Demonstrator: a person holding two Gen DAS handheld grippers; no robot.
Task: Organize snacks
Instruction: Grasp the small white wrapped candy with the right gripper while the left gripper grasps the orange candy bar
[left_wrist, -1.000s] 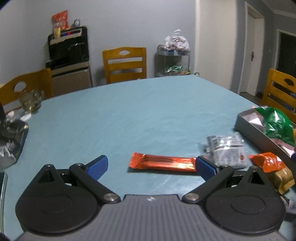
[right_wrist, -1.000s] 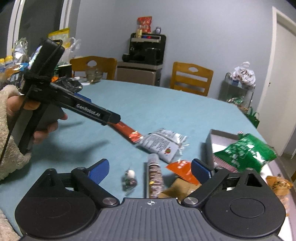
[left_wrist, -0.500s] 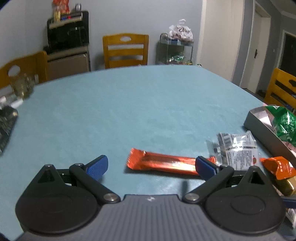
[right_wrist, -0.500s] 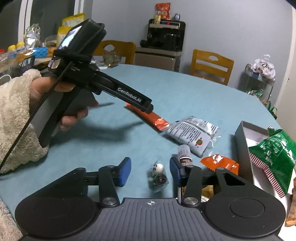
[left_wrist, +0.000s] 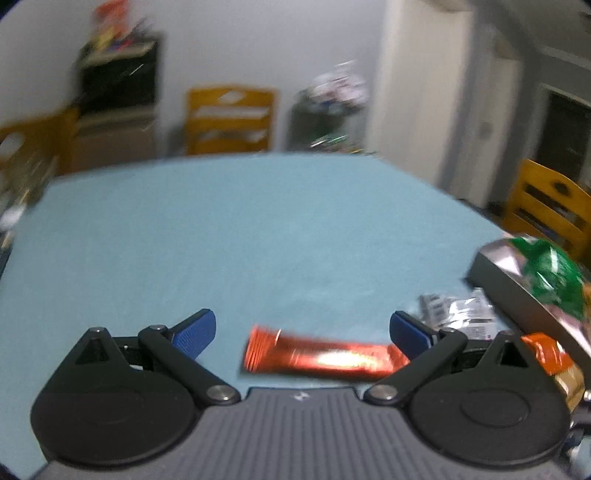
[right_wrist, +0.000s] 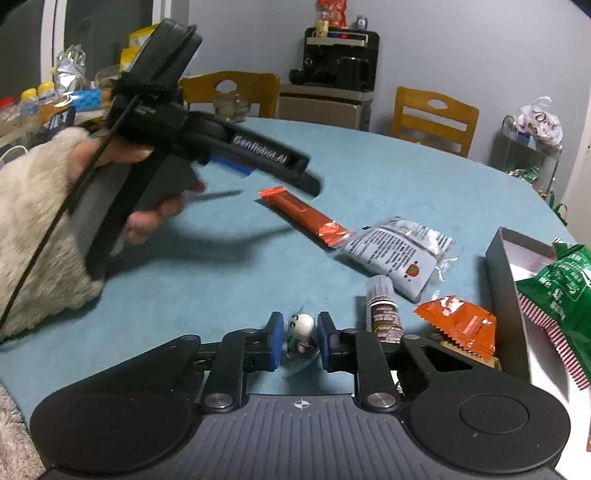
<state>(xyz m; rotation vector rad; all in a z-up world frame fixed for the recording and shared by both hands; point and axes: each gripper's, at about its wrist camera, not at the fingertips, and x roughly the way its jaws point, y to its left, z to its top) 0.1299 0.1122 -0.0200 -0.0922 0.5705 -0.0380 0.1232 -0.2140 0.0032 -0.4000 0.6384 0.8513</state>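
Observation:
A small clear-wrapped candy (right_wrist: 303, 326) with a white ball inside lies on the blue table. My right gripper (right_wrist: 300, 338) has its blue pads pressed against both sides of it. My left gripper (left_wrist: 303, 330) is wide open, hovering just over a long orange bar (left_wrist: 325, 360) that lies across the gap between its fingers without touching them. In the right wrist view the same orange bar (right_wrist: 303, 214) lies under the tip of the left tool (right_wrist: 258, 151), which a hand in a fluffy sleeve (right_wrist: 40, 229) holds.
A silver packet (right_wrist: 399, 254), a brown tube (right_wrist: 384, 314) and a small orange packet (right_wrist: 458, 325) lie right of the candy. A grey box (right_wrist: 502, 295) at the right edge holds a green bag (right_wrist: 557, 288). Wooden chairs (right_wrist: 432, 118) ring the table.
My right jaws went from wide open to shut around the small candy. My left gripper dropped closer to the orange bar, and its view is now blurred.

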